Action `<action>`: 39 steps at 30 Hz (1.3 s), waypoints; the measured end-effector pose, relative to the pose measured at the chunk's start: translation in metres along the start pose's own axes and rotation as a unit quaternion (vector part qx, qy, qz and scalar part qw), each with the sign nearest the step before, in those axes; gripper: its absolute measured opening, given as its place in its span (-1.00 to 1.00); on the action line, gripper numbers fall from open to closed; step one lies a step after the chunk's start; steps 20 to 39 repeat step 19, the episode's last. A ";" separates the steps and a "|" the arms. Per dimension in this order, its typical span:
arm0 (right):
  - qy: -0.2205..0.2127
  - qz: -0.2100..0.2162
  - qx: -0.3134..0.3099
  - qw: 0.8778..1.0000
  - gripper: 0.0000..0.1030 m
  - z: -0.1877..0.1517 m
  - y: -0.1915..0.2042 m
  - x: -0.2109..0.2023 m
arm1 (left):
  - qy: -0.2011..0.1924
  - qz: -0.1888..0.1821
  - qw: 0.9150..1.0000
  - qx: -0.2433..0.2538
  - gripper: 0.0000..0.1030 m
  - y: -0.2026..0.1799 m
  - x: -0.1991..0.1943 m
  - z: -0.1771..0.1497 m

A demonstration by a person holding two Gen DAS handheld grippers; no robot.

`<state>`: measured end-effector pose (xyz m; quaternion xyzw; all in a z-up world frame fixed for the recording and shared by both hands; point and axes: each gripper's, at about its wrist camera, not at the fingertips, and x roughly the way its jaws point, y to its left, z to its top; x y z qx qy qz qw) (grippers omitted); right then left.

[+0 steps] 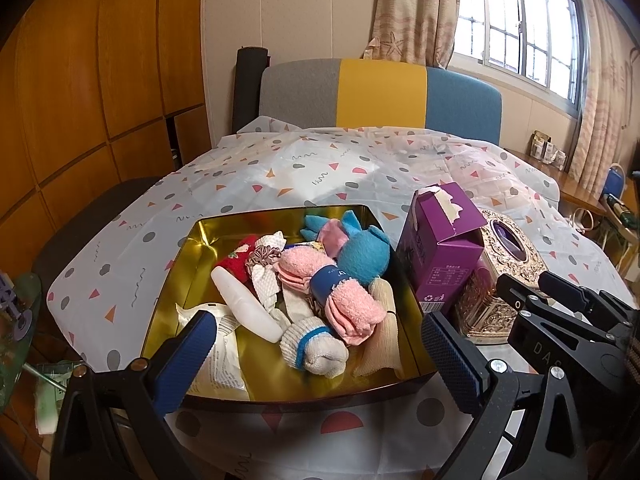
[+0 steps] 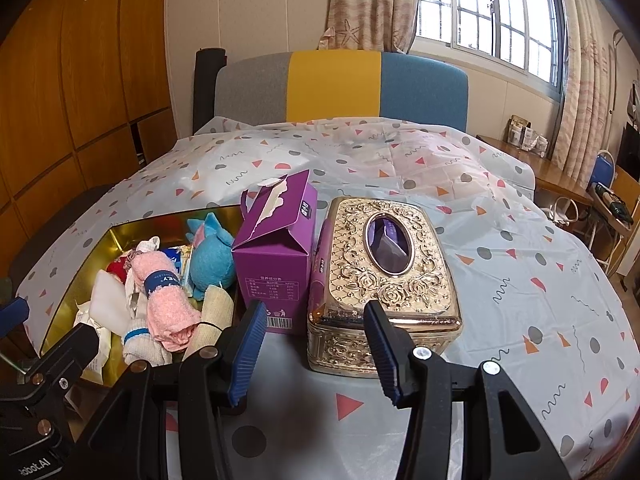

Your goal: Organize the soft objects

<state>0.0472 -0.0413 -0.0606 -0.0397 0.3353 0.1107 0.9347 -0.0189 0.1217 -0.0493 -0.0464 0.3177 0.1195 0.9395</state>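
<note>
A gold tin tray (image 1: 176, 280) (image 2: 100, 246) on the patterned tablecloth holds several soft items: a pink sock bundle with a blue band (image 1: 332, 288) (image 2: 164, 300), a blue plush toy (image 1: 362, 254) (image 2: 210, 256), a white sock with a blue stripe (image 1: 312, 346), a red fuzzy piece (image 1: 236, 264), a beige roll (image 1: 384, 340) and a white bottle (image 1: 248, 304). My left gripper (image 1: 316, 356) hangs open over the tray's near edge, nothing between its blue pads. My right gripper (image 2: 316, 348) stands open in front of the gold tissue box (image 2: 384, 280), holding nothing.
A purple carton (image 1: 440, 248) (image 2: 276, 256) stands between the tray and the ornate tissue box (image 1: 496, 280). A striped chair back (image 2: 340, 84) rises behind the table. A wooden side table (image 2: 536, 164) sits at the right, wooden cabinets at the left.
</note>
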 end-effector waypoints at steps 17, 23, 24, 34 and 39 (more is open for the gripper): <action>0.006 -0.004 0.002 1.000 -0.01 -0.001 -0.007 0.003 | -0.008 -0.046 0.999 -0.004 0.84 0.002 0.003 0.000; 0.003 -0.006 0.008 1.000 -0.01 0.001 -0.012 0.001 | -0.010 -0.041 0.999 0.000 0.87 0.001 0.003 0.001; 0.003 -0.006 0.008 1.000 -0.01 0.001 -0.012 0.001 | -0.010 -0.041 0.999 0.000 0.87 0.001 0.003 0.001; 0.003 -0.006 0.008 1.000 -0.01 0.001 -0.012 0.001 | -0.010 -0.041 0.999 0.000 0.87 0.001 0.003 0.001; 0.003 -0.006 0.008 1.000 -0.01 0.001 -0.012 0.001 | -0.010 -0.041 0.999 0.000 0.87 0.001 0.003 0.001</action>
